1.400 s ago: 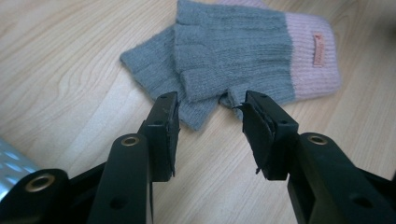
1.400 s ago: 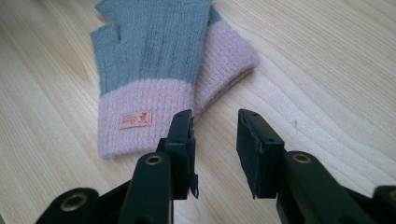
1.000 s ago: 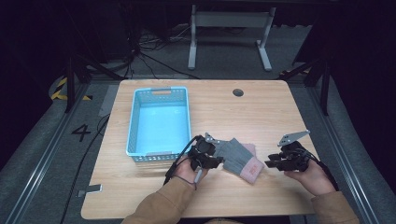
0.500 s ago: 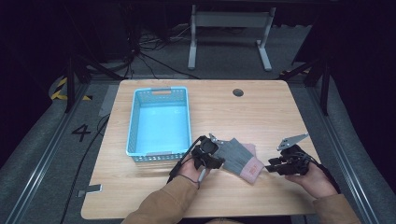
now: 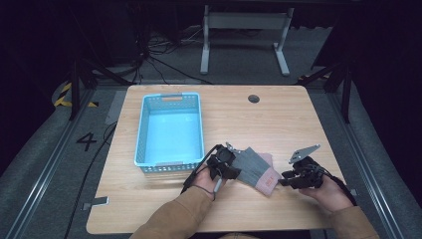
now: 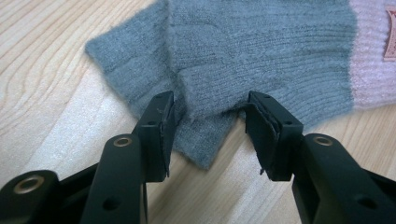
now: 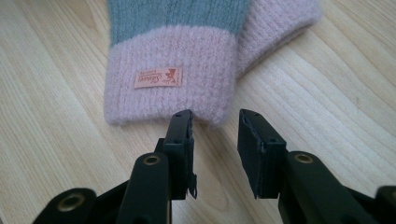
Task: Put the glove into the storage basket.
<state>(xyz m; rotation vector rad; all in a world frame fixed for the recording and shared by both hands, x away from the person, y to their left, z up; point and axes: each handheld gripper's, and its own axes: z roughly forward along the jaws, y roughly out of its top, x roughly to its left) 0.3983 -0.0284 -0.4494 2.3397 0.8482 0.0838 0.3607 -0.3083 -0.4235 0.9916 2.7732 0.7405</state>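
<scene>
A pair of grey knit gloves with pink cuffs lies stacked on the wooden table, near its front edge. My left gripper is at their grey finger end. In the left gripper view the left gripper is open, its jaws straddling a raised fold of grey knit. My right gripper is at the cuff end. In the right gripper view the right gripper is open, its tips just short of the pink cuff, which bears a small orange label.
A light blue plastic basket stands left of the gloves, close behind my left hand. A round cable hole sits near the table's far edge. Bare wood extends behind and to the right of the gloves.
My right gripper has slid left and slightly nearer, up to the pink cuff. The left gripper has barely shifted at the grey end.
</scene>
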